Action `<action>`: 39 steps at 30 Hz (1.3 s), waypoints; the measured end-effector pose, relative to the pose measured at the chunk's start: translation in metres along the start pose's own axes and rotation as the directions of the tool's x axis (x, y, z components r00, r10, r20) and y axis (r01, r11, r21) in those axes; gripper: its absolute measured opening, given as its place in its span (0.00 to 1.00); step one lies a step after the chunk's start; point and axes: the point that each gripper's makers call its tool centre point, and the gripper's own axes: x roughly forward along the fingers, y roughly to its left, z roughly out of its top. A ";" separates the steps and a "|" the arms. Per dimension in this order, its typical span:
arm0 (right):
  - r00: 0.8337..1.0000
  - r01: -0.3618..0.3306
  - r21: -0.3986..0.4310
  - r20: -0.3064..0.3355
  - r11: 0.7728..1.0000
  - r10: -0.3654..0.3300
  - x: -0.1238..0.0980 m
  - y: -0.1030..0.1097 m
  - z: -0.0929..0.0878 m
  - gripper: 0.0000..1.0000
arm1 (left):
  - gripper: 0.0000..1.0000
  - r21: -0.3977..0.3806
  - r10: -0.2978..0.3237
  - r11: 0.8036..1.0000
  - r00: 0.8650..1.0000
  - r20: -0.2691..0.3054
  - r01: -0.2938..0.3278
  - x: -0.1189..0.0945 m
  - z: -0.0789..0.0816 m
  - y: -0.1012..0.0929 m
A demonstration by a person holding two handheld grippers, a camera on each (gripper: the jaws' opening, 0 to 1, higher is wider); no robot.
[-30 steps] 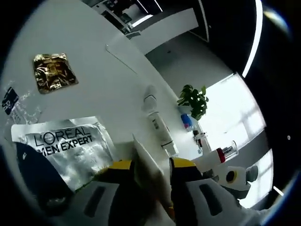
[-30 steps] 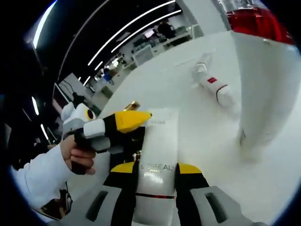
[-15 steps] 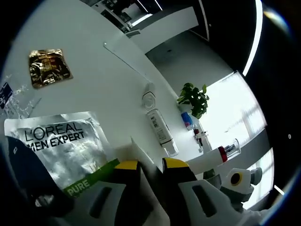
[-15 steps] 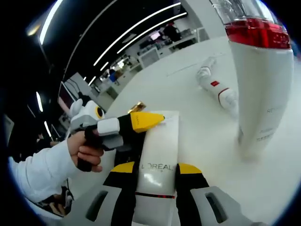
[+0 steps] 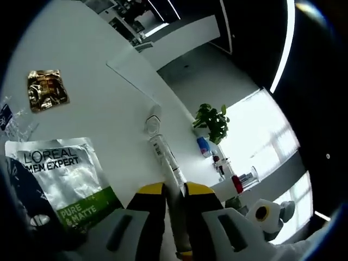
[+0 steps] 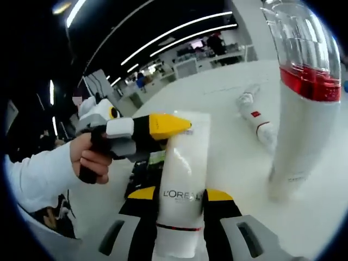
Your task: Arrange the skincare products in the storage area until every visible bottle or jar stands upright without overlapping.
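Note:
A white L'Oreal tube [image 6: 182, 174] is held between both grippers. My right gripper [image 6: 180, 194] is shut on its lower body. In the right gripper view the left gripper [image 6: 163, 126] comes in from the left, its yellow tips on the tube's flat top end. In the left gripper view my left gripper [image 5: 174, 190] has its jaws nearly together on the tube's thin edge [image 5: 175, 209]. A tall white bottle with a red band and clear cap [image 6: 302, 109] stands upright at the right. Another white bottle [image 6: 255, 117] [image 5: 162, 147] lies flat on the white table [image 5: 98, 60].
A silver L'Oreal Men Expert sachet [image 5: 60, 174] and a gold sachet [image 5: 46, 89] lie flat on the table. A potted plant [image 5: 212, 122] and a small blue item [image 5: 202, 145] stand at the table's far side. A person's hand [image 6: 89, 160] holds the left gripper.
The left jaws have drawn closer together on the tube's end. Both views have shifted with the hands, and the tall red-banded bottle now looms larger in the right gripper view.

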 end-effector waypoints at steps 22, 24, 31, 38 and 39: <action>1.000 -0.017 -0.270 0.019 0.963 0.023 -0.018 -0.004 0.019 0.25 | 0.05 0.501 -0.182 0.854 0.983 0.036 0.140 -0.010 0.014 -0.057; 0.999 -0.036 -0.291 0.000 0.956 0.038 -0.022 -0.005 0.017 0.25 | 0.05 0.542 -0.201 0.825 0.979 0.015 0.161 -0.012 0.007 -0.064; 0.993 -0.104 -0.302 -0.089 0.948 0.080 -0.043 -0.008 -0.011 0.27 | 0.05 0.633 -0.222 0.757 0.975 0.011 0.165 -0.018 0.002 -0.078; 0.953 -0.269 -0.323 -0.226 0.908 0.202 -0.060 0.016 -0.050 0.15 | 0.05 0.692 -0.265 0.695 0.964 -0.007 0.196 -0.024 -0.007 -0.091; 0.947 -0.291 -0.331 -0.234 0.897 0.221 -0.059 0.021 -0.053 0.16 | 0.05 0.695 -0.272 0.690 0.962 -0.010 0.202 -0.024 -0.009 -0.093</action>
